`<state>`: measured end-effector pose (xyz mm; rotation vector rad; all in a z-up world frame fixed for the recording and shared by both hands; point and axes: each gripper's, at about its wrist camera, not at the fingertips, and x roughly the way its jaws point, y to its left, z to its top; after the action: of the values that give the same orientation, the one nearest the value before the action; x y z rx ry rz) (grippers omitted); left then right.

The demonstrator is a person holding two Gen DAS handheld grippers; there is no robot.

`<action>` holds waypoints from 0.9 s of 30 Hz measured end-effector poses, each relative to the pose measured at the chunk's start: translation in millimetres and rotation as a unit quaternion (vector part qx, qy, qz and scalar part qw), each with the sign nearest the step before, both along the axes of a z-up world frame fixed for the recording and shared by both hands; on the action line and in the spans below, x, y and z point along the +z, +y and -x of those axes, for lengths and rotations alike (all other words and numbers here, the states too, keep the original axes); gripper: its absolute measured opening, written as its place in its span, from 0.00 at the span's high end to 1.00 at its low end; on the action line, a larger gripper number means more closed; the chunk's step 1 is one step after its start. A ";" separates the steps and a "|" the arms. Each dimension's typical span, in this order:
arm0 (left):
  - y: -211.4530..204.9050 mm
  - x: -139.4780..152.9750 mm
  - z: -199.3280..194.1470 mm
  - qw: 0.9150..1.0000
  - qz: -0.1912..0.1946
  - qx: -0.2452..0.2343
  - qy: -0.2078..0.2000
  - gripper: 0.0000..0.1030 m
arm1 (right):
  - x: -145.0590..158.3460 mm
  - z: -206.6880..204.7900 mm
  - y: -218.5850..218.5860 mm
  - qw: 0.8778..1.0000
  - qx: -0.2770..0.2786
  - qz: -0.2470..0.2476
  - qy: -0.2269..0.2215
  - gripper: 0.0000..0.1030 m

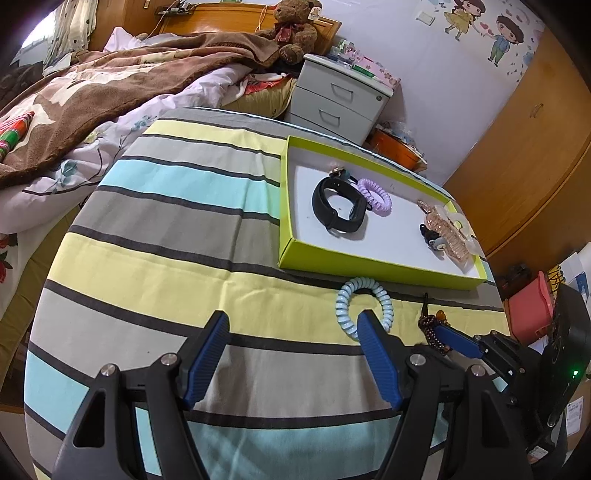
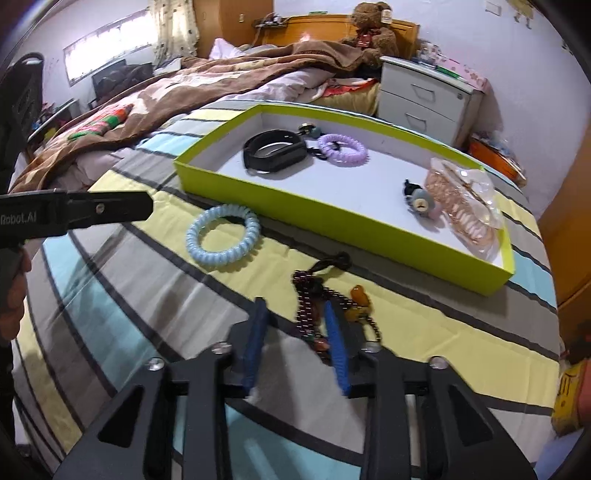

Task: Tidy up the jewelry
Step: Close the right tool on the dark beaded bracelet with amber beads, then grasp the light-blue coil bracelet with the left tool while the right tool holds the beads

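A lime-green tray (image 1: pixel 284 206) (image 2: pixel 332 218) on the striped cloth holds a black wristband (image 1: pixel 338 206) (image 2: pixel 275 153), a purple coil hair tie (image 1: pixel 375 195) (image 2: pixel 343 149), a pink hair claw (image 1: pixel 447 232) (image 2: pixel 461 203) and a small penguin charm (image 2: pixel 421 201). A light blue coil hair tie (image 1: pixel 364 306) (image 2: pixel 223 236) lies in front of the tray. My left gripper (image 1: pixel 291 325) is open, its right finger over that tie. A dark beaded bracelet (image 2: pixel 314 306) (image 1: pixel 434 332) lies beside it. My right gripper (image 2: pixel 295 310) is part-open, its fingers either side of the beads.
A bed with a brown blanket (image 1: pixel 110 85) lies to the left. A grey drawer unit (image 1: pixel 340 103) and a teddy bear (image 1: pixel 295 29) stand behind the table. A wooden wardrobe (image 1: pixel 528 147) is at the right, with a pink box (image 1: pixel 532 314) below the table edge.
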<state>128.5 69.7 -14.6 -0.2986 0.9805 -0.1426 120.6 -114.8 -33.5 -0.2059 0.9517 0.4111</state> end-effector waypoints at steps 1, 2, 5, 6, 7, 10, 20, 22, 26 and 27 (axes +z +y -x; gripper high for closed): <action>-0.6 -0.6 -1.2 1.000 -0.001 0.000 0.001 0.29 | 0.1 -1.1 -2.1 1.000 -0.006 0.000 0.000 0.87; -1.1 -1.2 -1.6 1.000 -0.001 0.000 0.002 0.29 | 0.3 -1.4 -3.7 1.000 -0.007 -0.002 0.000 0.88; -3.6 -3.1 -2.9 1.000 -0.001 -0.003 0.006 0.29 | 0.7 0.7 -5.4 1.000 -0.004 -0.003 -0.004 0.89; -4.8 -3.6 -3.4 1.000 -0.002 -0.005 0.007 0.29 | 0.8 2.1 -6.3 1.000 -0.005 -0.004 -0.005 0.90; -6.1 -4.1 -3.8 1.000 -0.003 -0.006 0.008 0.29 | 0.7 3.0 -6.9 1.000 -0.005 -0.006 -0.006 0.90; -9.7 -6.2 -5.2 1.000 -0.008 -0.012 0.013 0.29 | 1.8 4.2 -11.9 1.000 -0.011 -0.014 -0.006 0.93; -32.7 -11.1 -12.4 0.999 -0.035 -0.028 0.019 0.29 | 10.1 13.9 -36.6 0.998 -0.042 -0.049 -0.015 0.93; -36.5 -10.5 -14.9 0.998 -0.049 -0.026 0.017 0.32 | 12.4 15.6 -39.0 0.997 -0.046 -0.056 -0.018 0.93; -44.4 -12.4 -19.5 0.997 -0.075 -0.027 0.012 0.34 | 15.8 18.5 -44.4 0.996 -0.054 -0.070 -0.023 0.93; -45.8 -12.6 -20.5 0.997 -0.078 -0.026 0.013 0.34 | 16.4 19.2 -45.2 0.996 -0.055 -0.073 -0.024 0.93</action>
<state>148.9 23.9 -27.1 -0.1324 1.0186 -0.1095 101.4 -160.0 -17.0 -0.0297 0.8778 0.3703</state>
